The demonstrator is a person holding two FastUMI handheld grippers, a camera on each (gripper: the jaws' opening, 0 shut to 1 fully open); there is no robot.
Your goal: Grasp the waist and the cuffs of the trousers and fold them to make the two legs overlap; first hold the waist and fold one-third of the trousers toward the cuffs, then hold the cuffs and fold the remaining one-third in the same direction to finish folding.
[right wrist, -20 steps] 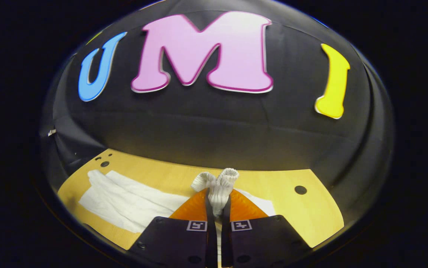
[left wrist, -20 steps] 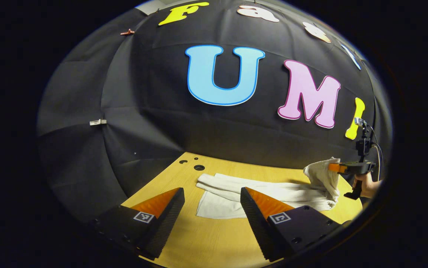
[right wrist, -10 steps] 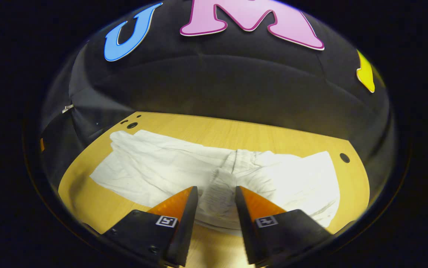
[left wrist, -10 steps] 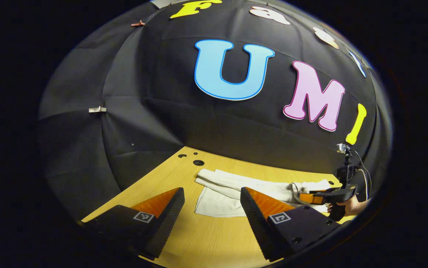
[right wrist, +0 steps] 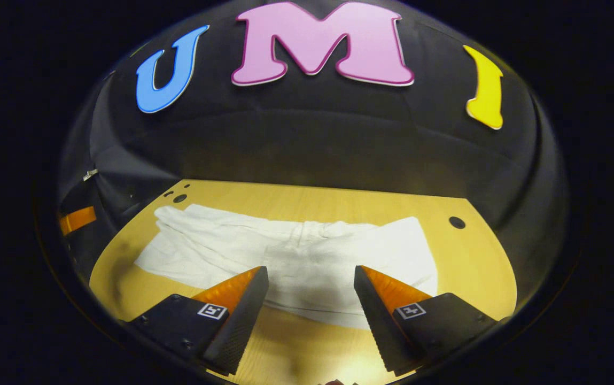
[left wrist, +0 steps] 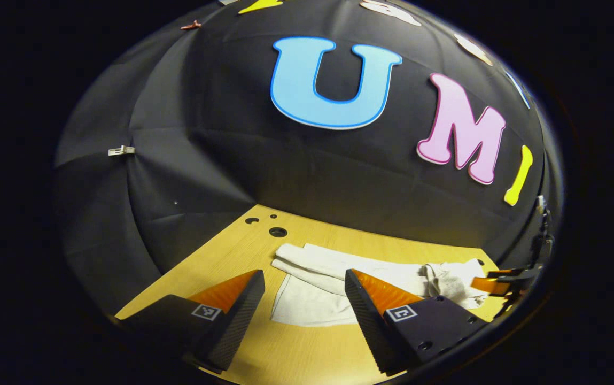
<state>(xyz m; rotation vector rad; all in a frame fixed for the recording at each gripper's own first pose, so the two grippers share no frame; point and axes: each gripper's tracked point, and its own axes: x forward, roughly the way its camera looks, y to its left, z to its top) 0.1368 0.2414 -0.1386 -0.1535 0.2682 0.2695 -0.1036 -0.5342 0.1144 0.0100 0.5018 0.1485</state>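
I see the white trousers [right wrist: 307,256] lying flat on the wooden table [right wrist: 478,278], stretched left to right across its middle; in the right gripper view the right gripper [right wrist: 311,291] hangs just above the near edge of the cloth, fingers wide apart, nothing between them; a bunched fold sits mid-cloth, right end lies doubled over; in the left gripper view my left gripper [left wrist: 304,299] is also spread wide and empty, hovering over bare table near the trousers' [left wrist: 339,275] left end; the cloth shows crumpled at its far right end there, close by the other gripper [left wrist: 504,283], which peeks in at the edge; round holes in the table [left wrist: 216,256] sit near the back left corner; black cloth wall [left wrist: 205,160] behind
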